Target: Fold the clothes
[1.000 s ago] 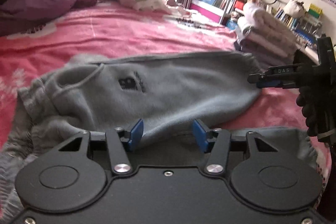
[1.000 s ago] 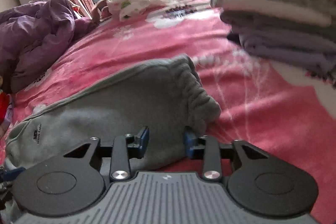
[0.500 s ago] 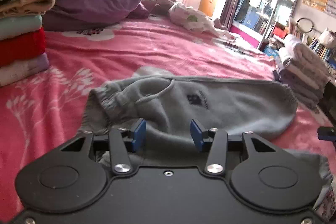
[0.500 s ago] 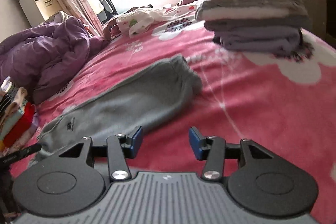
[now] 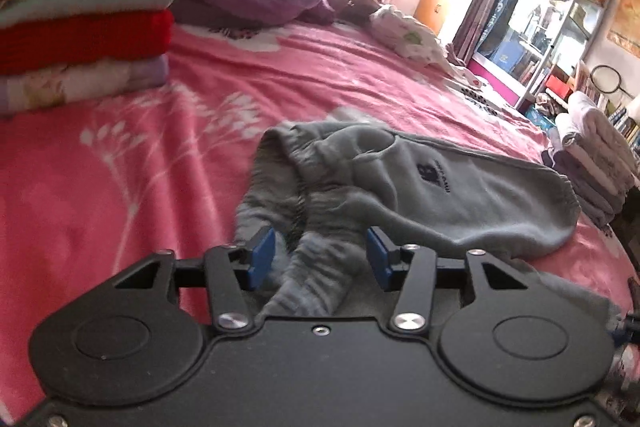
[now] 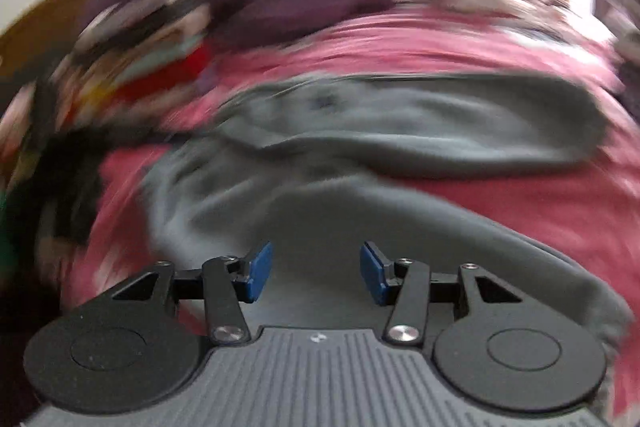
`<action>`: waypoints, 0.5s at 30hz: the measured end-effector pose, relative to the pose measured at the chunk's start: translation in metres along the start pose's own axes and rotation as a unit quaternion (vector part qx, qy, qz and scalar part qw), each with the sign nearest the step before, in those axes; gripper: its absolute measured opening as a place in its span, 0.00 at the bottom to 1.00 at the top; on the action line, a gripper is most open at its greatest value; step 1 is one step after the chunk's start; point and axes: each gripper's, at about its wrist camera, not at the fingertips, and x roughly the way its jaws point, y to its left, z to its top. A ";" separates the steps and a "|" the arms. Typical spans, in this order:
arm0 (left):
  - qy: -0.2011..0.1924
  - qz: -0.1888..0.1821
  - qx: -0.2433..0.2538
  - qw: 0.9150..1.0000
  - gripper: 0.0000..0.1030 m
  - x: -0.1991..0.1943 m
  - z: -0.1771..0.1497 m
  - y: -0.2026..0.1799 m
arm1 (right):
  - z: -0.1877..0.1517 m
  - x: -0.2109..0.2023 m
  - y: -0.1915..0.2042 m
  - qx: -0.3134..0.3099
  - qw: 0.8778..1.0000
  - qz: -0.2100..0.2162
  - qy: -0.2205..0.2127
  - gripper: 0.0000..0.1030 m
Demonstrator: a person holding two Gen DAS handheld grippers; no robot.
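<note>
The grey sweatpants point(image 5: 420, 195) lie on the pink bedspread point(image 5: 180, 155), long axis running from the bunched elastic waistband at the left gripper point(image 5: 320, 259) out to a cuffed leg end pointing right, toward the folded pile by the bookshelf point(image 5: 596, 155). A small dark logo point(image 5: 432, 175) sits on the upper leg; its lettering is too small to read. The left gripper's jaws stand apart with waistband cloth between them. The right gripper point(image 6: 316, 271) hangs over the other leg, jaws apart, view blurred.

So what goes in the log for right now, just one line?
left gripper: open, over grey pants waistband | right gripper: open, over pants | pants on pink bed | right view blurred
</note>
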 end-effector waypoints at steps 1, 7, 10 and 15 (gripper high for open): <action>0.003 -0.002 0.000 1.000 0.58 -0.001 0.000 0.001 | -0.001 0.004 0.014 -0.042 0.999 -0.001 0.012 0.53; 0.026 0.007 0.018 0.999 0.67 -0.002 -0.007 -0.001 | -0.018 0.026 0.073 -0.223 0.973 -0.030 0.049 0.56; 0.027 0.016 0.010 0.999 0.69 -0.005 -0.009 0.004 | -0.023 0.032 0.079 -0.245 0.967 -0.032 0.053 0.54; 0.041 0.023 -0.004 0.999 0.65 -0.003 -0.016 0.013 | -0.029 0.042 0.087 -0.270 0.960 -0.031 0.061 0.19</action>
